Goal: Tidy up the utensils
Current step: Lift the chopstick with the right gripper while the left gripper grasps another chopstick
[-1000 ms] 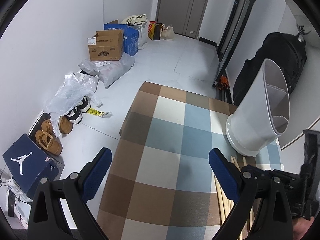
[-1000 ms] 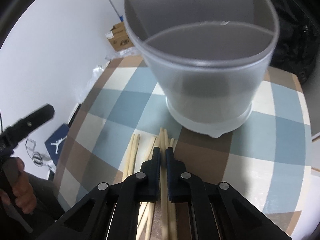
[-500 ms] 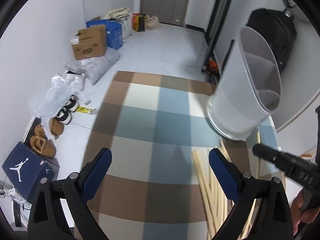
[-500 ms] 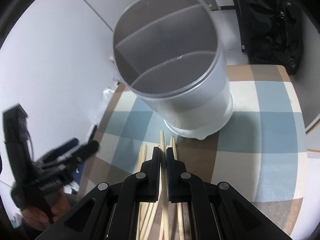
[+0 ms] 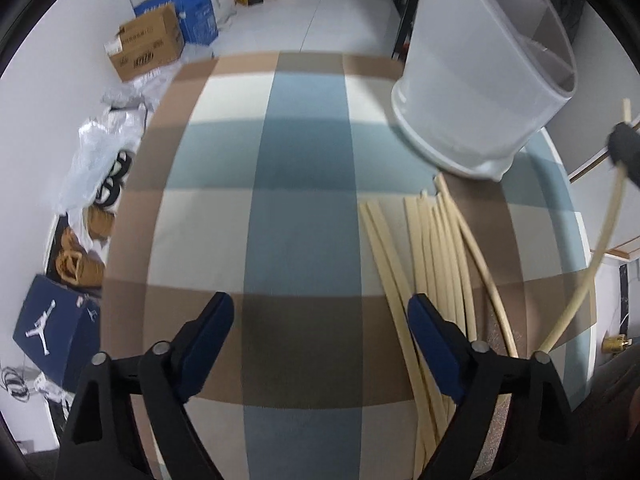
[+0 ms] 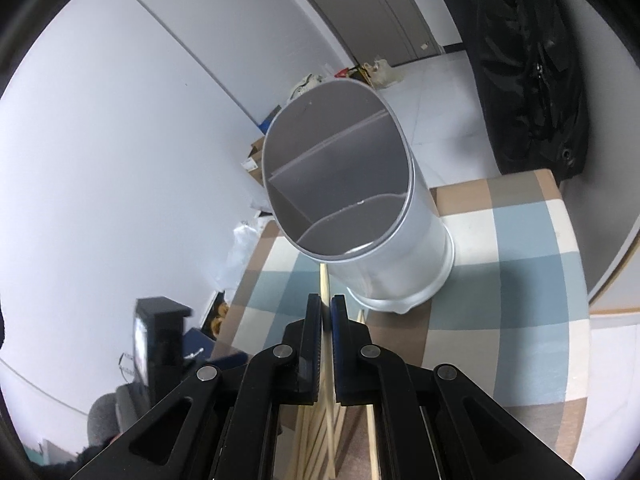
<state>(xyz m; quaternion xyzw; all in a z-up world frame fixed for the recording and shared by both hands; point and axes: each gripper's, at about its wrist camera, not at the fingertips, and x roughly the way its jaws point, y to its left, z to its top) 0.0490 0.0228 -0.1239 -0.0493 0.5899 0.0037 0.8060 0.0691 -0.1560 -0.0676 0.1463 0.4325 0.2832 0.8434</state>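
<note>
The right gripper (image 6: 326, 312) clamps one chopstick (image 6: 325, 280), lifted just below the holder (image 6: 360, 200) rim. Next: tip it into a compartment. The left gripper (image 5: 320, 344), fingers closing on nothing, hovers beside the chopsticks (image 5: 432, 264) on the bench (image 5: 280, 184).

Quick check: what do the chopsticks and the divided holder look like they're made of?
Chopsticks: probably bamboo or light wood, judging by their pale tan colour and matte, unvarnished look. Divided holder: likely plastic, with smooth, frosted translucent walls and a moulded white base rim.
</note>
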